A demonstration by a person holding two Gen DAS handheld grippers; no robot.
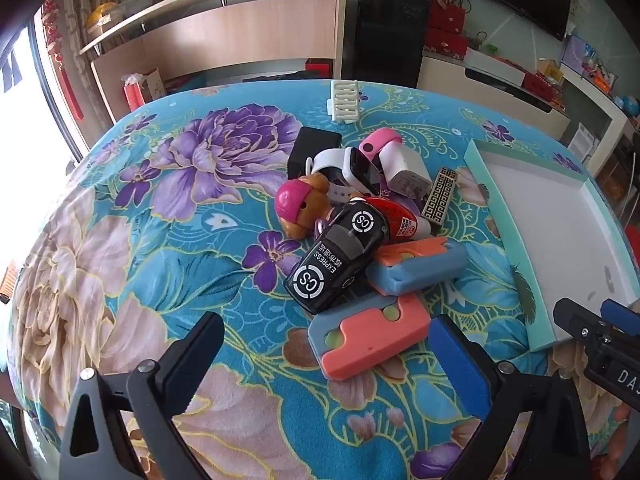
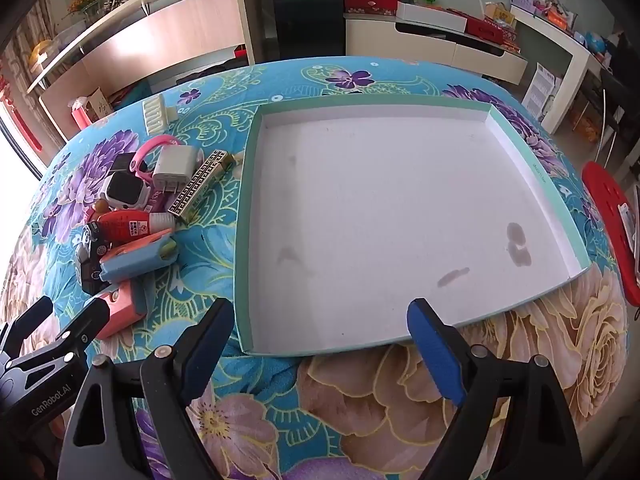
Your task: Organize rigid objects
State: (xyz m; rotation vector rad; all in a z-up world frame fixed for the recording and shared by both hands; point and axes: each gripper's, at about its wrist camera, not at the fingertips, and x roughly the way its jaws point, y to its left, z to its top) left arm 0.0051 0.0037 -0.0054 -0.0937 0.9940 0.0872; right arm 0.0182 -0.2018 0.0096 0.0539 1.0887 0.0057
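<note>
left gripper [image 1: 324, 364]: fingers standing wide apart, nothing between them, tilting down at the pile.
nearest piece: salmon-and-blue block [image 1: 366, 334] lying just past the fingers, lower centre of the left wrist view; long axis running lower left to upper right, roughly across the gap.
stack: black toy car [image 1: 336, 256] leaning on a second blue-and-salmon block [image 1: 420, 266]; red bottle [image 1: 394, 216], dog figure [image 1: 302, 208] and white smartwatch [image 1: 352, 168] crowding behind, all touching.
right gripper [image 2: 320, 340]: fingers spread too, gripping nothing, straddling the near rim of the tray [image 2: 248, 240].
tray: holding nothing yet, sitting right of the pile, centre of the right wrist view.
nearer arm: left, judging by the frames.
room: bare cloth at left of the pile for the approach; the desk dropping away at the far edge, white comb-like rack [image 1: 345, 102] lying near it.
risk: lifting the lower block is probably tipping the car.
</note>
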